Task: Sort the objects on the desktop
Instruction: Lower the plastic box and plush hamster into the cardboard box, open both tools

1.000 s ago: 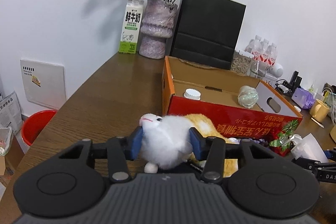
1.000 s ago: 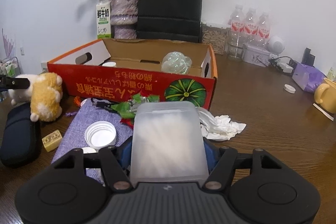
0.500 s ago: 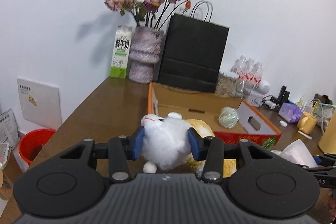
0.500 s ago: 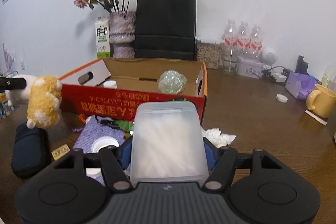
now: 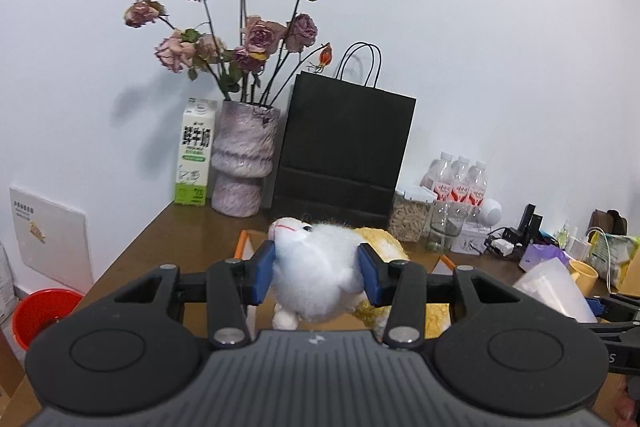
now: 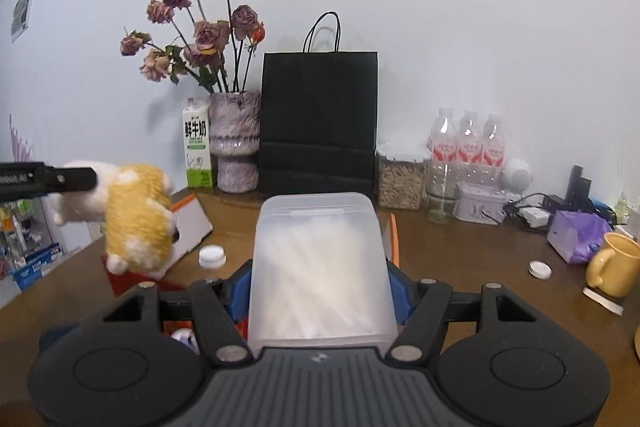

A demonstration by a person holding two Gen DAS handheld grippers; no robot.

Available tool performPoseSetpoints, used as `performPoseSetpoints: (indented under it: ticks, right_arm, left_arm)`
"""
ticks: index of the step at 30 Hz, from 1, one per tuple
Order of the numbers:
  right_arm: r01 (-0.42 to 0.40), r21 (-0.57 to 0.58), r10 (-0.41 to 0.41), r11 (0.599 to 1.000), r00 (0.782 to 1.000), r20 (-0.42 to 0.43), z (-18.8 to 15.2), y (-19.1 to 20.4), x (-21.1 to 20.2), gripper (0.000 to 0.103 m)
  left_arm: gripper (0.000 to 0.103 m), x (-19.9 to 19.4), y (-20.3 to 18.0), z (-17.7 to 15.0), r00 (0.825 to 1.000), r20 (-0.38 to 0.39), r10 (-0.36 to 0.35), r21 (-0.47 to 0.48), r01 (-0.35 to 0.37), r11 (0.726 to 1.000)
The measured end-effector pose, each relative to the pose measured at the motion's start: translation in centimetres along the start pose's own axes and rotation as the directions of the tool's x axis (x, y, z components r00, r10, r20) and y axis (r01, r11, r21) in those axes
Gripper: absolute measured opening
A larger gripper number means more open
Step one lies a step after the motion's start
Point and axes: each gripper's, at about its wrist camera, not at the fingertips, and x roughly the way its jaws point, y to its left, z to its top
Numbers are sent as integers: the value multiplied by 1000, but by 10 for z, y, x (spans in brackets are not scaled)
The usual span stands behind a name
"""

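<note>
Item 1: plush toy (image 5: 316, 279), white and yellow. The left hand-held gripper (image 5: 316, 277) is clamping its white head end between blue pads (image 5: 262, 277); the yellow body is hanging behind. Compared with a second ago, it is riding higher, now clear of the table (image 5: 176, 239) and above the left end of the red cardboard box (image 6: 192, 227).

Item 2: translucent plastic container (image 6: 320, 267). The right hand-held gripper (image 6: 320, 301) is gripping it by both sides, jaws held fairly wide around it. It too is sitting higher than a second ago, hovering over the near wall of the red cardboard box.

Status: both lifts are looking finished; both items are likely heading for the red cardboard box, where a white cap (image 6: 212, 255) is lying. Release over the opening appears to be the next step.

Background: black paper bag (image 6: 318, 123) and vase (image 6: 234, 143) are standing behind the red cardboard box.
</note>
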Motion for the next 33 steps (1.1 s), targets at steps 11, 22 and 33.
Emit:
performPoseSetpoints:
  ticks: [11,22,33]
  right_arm:
    - [27,84,-20,996,997,-79,29,-7,104,64]
    - [5,103,18,995,976,-219,-8,-14,165,64]
    - [41,-33,-47,999,972,-230,-17,0,166,64]
  left_arm:
    - [45,84,16,-7,998,-52,44,-29,-45,999]
    - [45,130,17,-46,971,-206,119,56,-110,992]
    - [47,124,16,-53,958,-242,156,73,-142,987]
